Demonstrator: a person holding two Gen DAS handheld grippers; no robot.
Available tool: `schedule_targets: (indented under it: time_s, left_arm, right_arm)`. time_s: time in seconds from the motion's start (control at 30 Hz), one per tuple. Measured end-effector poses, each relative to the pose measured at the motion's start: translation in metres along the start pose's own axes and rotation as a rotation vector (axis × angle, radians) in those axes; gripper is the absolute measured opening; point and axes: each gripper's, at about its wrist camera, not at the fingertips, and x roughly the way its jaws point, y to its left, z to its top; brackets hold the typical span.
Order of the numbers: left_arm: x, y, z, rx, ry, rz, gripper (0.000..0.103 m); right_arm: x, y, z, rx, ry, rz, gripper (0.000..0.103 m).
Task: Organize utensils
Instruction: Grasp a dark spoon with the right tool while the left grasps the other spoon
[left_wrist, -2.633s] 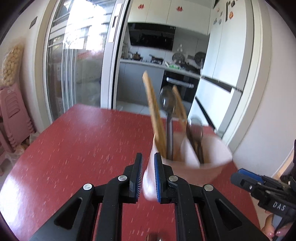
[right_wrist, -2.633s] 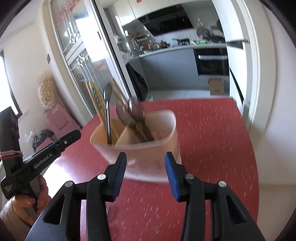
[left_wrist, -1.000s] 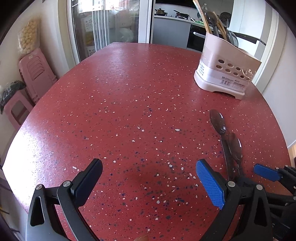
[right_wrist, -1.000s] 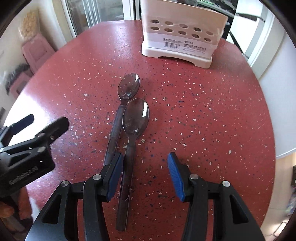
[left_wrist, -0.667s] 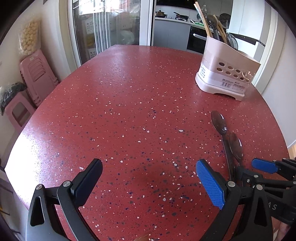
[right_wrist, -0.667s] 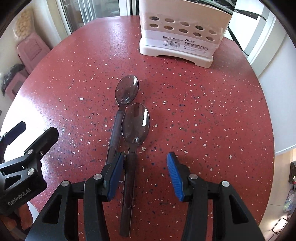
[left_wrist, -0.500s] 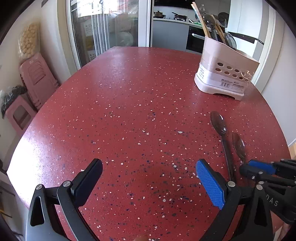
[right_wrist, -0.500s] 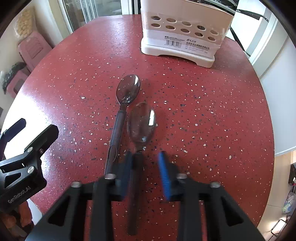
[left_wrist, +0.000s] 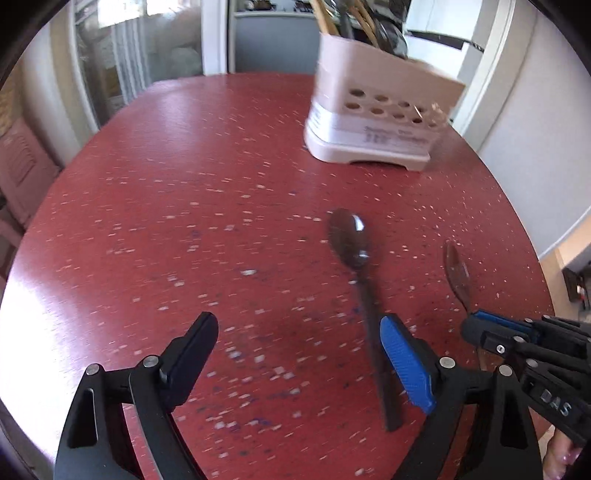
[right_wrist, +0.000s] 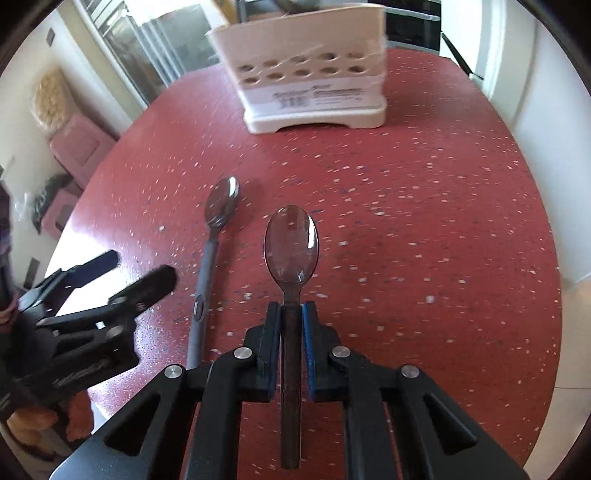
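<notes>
My right gripper (right_wrist: 291, 315) is shut on the handle of a metal spoon (right_wrist: 292, 240) and holds it above the red table, bowl forward. That spoon (left_wrist: 456, 271) and the right gripper (left_wrist: 491, 330) show at the right in the left wrist view. A second spoon (right_wrist: 218, 221) lies on the table to its left; it shows in the left wrist view (left_wrist: 351, 240), handle beside my right fingertip. My left gripper (left_wrist: 299, 354) is open and empty. A white utensil holder (right_wrist: 314, 77) with several utensils stands at the far side, also in the left wrist view (left_wrist: 376, 118).
The red speckled table (left_wrist: 184, 221) has a rounded edge; its right edge (right_wrist: 550, 240) lies near a white wall. Pink stools (right_wrist: 79, 147) stand off the left side. The left gripper (right_wrist: 110, 291) shows at the left in the right wrist view.
My right gripper has shut on the nearer spoon and lifted it off the table. My left gripper has moved forward and right, towards the other spoon, still open.
</notes>
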Motion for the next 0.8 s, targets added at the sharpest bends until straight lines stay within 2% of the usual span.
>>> schedule_targets:
  time_s: [0.27,0.47,0.73,0.8]
  left_arm:
    - [0.021,-0.029,0.015,0.036,0.093,0.007,0.103]
    - [0.03,-0.037,0.015,0.071,0.155,0.075,0.103]
    - [0.036,-0.039,0.027,0.068,0.228,0.075,0.103]
    - [0.035,-0.039,0.032,0.076,0.227,0.066,0.095]
  right_arm:
    - [-0.015,-0.022,-0.009,0.041,-0.02,0.043,0.012]
    - [-0.023,-0.034,-0.01,0.054,-0.038,0.076,0.012]
    - [-0.028,-0.047,-0.009,0.071,-0.057,0.115,0.012]
    - [-0.028,-0.048,-0.009,0.072,-0.06,0.121,0.012]
